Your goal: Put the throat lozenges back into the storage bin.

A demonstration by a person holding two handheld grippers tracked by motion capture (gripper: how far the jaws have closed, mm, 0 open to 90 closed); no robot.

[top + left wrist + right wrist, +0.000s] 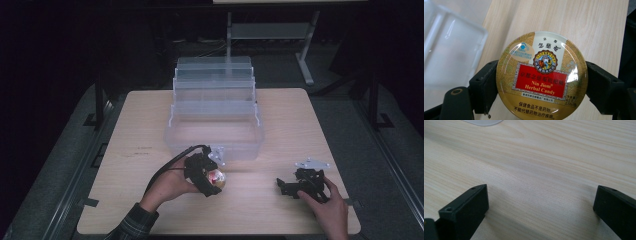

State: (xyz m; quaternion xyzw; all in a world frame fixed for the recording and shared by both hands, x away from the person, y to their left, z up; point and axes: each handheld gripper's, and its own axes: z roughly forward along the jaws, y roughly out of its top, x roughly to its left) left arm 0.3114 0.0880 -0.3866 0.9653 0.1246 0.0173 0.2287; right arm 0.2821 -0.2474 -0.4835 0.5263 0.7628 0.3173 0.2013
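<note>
My left gripper is shut on a round gold candy tin with a red label, held just above the wooden table in front of the clear box. In the left gripper view the tin reads "Nin Jiom Herbal Candy", and the black jaws press on its left and right sides. My right gripper rests low over the table at the front right, a hand around it. Its jaws stand wide apart in the right gripper view with bare wood between them.
A clear plastic tiered organiser box stands open at the table's middle back, its front wall close to the left gripper. A corner of that box lies at the left of the left gripper view. Dark floor and a metal stand lie beyond.
</note>
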